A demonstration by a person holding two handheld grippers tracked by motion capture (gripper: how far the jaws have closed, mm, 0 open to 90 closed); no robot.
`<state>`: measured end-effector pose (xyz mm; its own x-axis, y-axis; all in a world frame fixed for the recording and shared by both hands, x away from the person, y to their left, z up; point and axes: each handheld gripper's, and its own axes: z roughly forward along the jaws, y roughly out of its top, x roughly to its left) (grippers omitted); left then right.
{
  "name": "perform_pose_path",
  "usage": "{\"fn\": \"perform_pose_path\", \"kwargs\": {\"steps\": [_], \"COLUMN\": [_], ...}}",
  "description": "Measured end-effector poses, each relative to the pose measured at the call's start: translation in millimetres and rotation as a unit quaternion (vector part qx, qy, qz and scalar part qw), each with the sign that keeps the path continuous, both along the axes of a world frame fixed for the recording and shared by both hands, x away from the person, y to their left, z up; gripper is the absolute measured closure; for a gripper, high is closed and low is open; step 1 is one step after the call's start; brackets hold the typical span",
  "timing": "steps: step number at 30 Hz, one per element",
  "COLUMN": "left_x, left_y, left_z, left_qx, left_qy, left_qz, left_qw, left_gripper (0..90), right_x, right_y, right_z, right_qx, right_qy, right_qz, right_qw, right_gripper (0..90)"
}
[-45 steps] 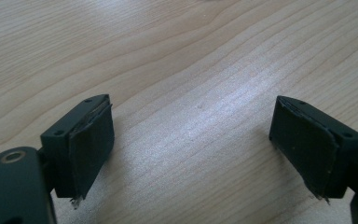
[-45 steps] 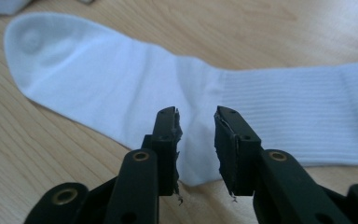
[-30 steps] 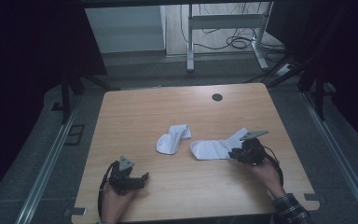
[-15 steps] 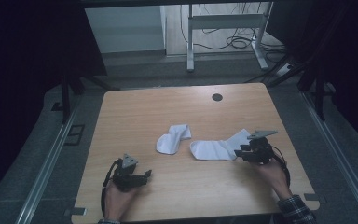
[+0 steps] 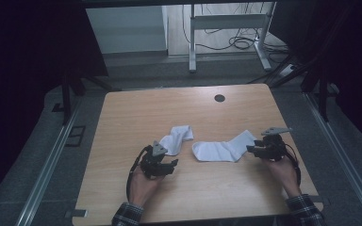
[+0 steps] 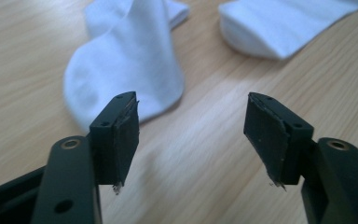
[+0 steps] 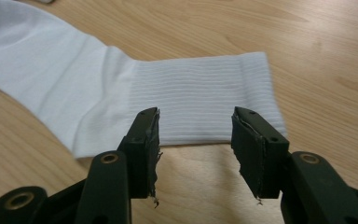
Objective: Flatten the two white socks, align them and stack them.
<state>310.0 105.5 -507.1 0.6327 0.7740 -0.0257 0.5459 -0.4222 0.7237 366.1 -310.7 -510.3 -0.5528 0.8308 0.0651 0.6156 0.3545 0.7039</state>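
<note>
Two soft white socks lie flat on the pale wood-grain tabletop (image 5: 122, 122): a folded sock (image 5: 176, 139) and a ribbed long sock (image 5: 224, 148). The left hand-held gripper (image 5: 172, 165), jaws just narrowing, holds nothing; the right hand-held gripper (image 5: 250, 149), just widening, stands empty at the ribbed cuff.

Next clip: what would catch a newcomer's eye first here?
Two white socks on the pale wooden table: a folded sock left of centre and a flat sock to its right. A pair of black tongs sits at each, the left tongs open just short of the folded sock, the right tongs open at the flat sock's ribbed cuff.
</note>
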Motion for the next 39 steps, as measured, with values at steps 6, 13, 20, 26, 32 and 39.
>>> {"fn": "perform_pose_path", "kwargs": {"steps": [6,13,20,26,32,39], "left_x": [17.8,33.6,47.6,54.1,54.9,53.2], "left_y": [-22.6,-50.6,-69.5,-79.5,-80.0,-78.0], "left_z": [5.4,7.1,1.2,-10.9,-19.9,-20.0], "left_qx": [-0.006,0.0,-0.015,0.003,0.017,0.028], "left_qy": [0.006,0.002,0.008,0.021,0.034,0.033], "left_qz": [-0.009,-0.023,-0.023,-0.005,-0.009,-0.022], "left_qw": [0.9999,0.9997,0.9996,0.9998,0.9992,0.9988], "left_gripper": [39.0,40.3,33.9,42.6,61.5,87.4], "right_x": [7.8,19.9,32.9,40.5,39.7,33.1], "right_y": [-7.4,-12.3,-12.2,-5.9,-5.1,-0.5], "right_z": [-1.2,-2.3,-3.6,-14.1,-18.4,-16.3], "right_qx": [-0.003,-0.007,-0.015,-0.031,-0.023,-0.014], "right_qy": [-0.005,-0.015,-0.015,-0.007,0.007,0.016], "right_qz": [-0.013,-0.028,-0.037,-0.039,-0.042,-0.036], "right_qw": [0.9999,0.9995,0.9991,0.9987,0.9988,0.9991], "right_gripper": [52.6,57.5,56.1,54.0,67.0,80.1]}}
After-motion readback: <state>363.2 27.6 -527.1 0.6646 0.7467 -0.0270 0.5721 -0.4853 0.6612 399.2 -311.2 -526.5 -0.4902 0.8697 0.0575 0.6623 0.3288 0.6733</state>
